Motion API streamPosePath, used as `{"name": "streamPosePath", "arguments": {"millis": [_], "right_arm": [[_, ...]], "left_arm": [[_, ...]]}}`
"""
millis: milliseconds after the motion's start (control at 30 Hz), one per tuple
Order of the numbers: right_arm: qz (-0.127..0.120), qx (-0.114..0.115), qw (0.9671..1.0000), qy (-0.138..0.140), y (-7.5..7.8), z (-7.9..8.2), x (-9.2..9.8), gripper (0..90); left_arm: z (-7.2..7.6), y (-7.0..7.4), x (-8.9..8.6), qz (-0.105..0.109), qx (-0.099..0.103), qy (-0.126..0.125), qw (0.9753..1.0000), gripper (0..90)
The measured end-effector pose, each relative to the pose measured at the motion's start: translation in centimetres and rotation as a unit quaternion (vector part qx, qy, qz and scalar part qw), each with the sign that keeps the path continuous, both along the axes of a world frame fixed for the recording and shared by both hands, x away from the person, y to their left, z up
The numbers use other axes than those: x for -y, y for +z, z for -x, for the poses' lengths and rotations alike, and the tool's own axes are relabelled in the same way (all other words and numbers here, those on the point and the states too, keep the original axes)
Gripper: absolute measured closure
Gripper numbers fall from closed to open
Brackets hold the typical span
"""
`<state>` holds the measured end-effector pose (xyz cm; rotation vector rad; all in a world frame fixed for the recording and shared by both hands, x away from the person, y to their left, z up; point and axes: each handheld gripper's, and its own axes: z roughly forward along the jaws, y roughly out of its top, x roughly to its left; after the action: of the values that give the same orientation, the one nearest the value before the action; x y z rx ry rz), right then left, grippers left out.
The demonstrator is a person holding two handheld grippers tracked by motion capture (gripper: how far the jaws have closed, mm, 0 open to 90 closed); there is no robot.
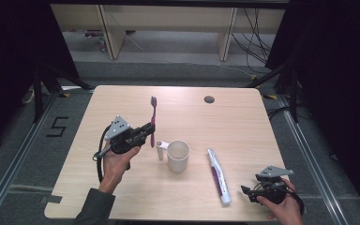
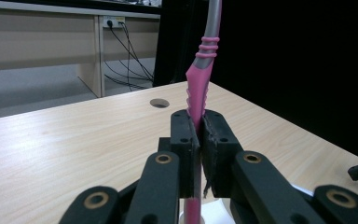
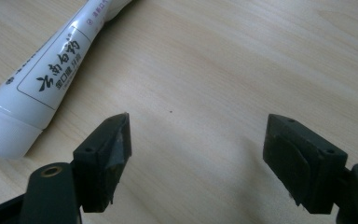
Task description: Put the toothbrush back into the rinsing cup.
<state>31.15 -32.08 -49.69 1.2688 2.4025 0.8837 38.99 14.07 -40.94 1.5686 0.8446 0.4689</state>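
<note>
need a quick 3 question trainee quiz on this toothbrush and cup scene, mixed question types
1. True or false: the left tool is shut on the toothbrush.
2. Multiple choice: the toothpaste tube is A) inside the cup, B) flat on the table, C) held by the right tool.
3. Fill in: the right tool has its jaws ____ above bare table.

Key
1. True; it pinches the pink handle.
2. B; it lies right of the white cup.
3. Open.

Pink-grey toothbrush [image 1: 153, 119]; white mug [image 1: 178, 155]; white-purple toothpaste tube [image 1: 218, 176]; black jaws.
</note>
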Motion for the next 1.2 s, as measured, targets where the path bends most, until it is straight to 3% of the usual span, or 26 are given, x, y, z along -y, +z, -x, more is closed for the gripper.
{"name": "streamPosePath", "arguments": {"millis": [33,433,567,767,800,933,1100,1200], "right_arm": [[-0.004,0.004,0.9998,-0.021,-0.1,0.2,-0.3,24.2],[0.001,0.009,0.9998,-0.015,-0.1,0.2,-0.2,24.2],[-0.004,-0.004,0.9999,-0.016,0.0,0.2,-0.3,24.2],[-0.002,-0.004,0.9999,-0.016,0.0,0.2,-0.3,24.3],[0.004,0.006,0.9999,-0.009,-0.1,0.1,-0.2,24.2],[0.003,-0.005,0.9999,-0.014,0.0,0.2,-0.2,24.3],[0.004,0.009,0.9999,-0.005,-0.1,0.0,-0.2,24.2],[0.001,0.004,0.9999,-0.010,0.0,0.1,-0.2,24.2]], "left_arm": [[0.0,0.0,0.1,0.000,0.001,0.000,1.0000,83.4],[-0.9,0.0,0.9,0.003,0.002,0.003,1.0000,83.4],[-1.1,0.0,1.1,0.003,0.005,0.004,1.0000,83.4],[-1.4,-0.5,1.3,0.006,0.004,0.008,0.9999,83.4],[-1.4,-0.6,1.4,0.004,0.004,0.007,1.0000,83.3],[-1.5,-0.9,1.6,0.007,0.004,0.007,0.9999,83.4],[-1.5,-1.4,1.9,0.001,0.003,0.004,1.0000,83.3],[-1.4,-1.9,1.9,-0.002,0.001,0.006,1.0000,83.3]]}}
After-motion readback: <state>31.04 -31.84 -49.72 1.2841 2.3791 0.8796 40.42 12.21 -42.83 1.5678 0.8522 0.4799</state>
